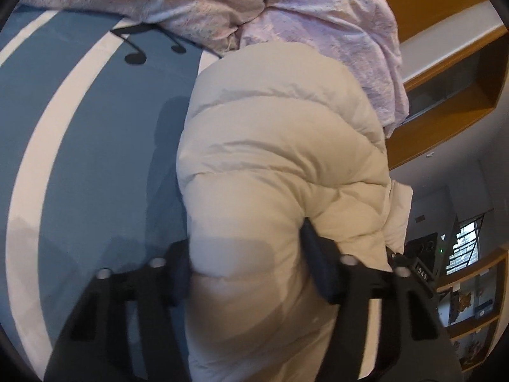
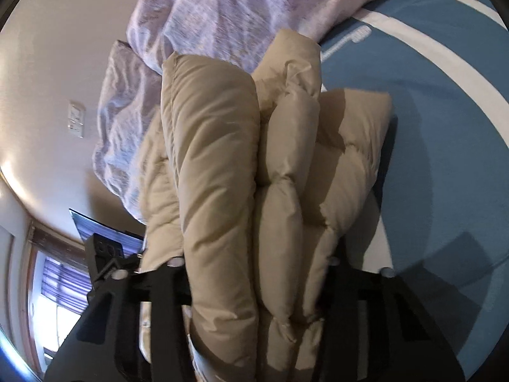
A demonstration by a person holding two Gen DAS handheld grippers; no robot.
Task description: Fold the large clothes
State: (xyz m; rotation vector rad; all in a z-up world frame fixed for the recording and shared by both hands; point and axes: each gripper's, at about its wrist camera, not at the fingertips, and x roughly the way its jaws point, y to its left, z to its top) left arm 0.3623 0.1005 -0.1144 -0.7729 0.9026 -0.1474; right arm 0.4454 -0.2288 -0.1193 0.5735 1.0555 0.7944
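A cream puffy down jacket (image 1: 273, 165) lies bunched in thick quilted folds on a blue bed sheet with white stripes (image 1: 95, 146). My left gripper (image 1: 251, 264) is shut on a thick fold of it, black fingers (image 1: 181, 270) pressing in on both sides. In the right wrist view the same jacket (image 2: 222, 165) appears tan, stacked in several layers. My right gripper (image 2: 254, 289) is shut on that stack, which fills the gap between its fingers (image 2: 171, 289) and hides the pads.
A crumpled pale pink-lilac duvet (image 1: 254, 3) is heaped on the bed just beyond the jacket; it also shows in the right wrist view (image 2: 229, 9). Wooden shelves (image 1: 445, 63) stand beside the bed. A white wall (image 2: 47, 79) and a window (image 2: 54, 302) lie on the other side.
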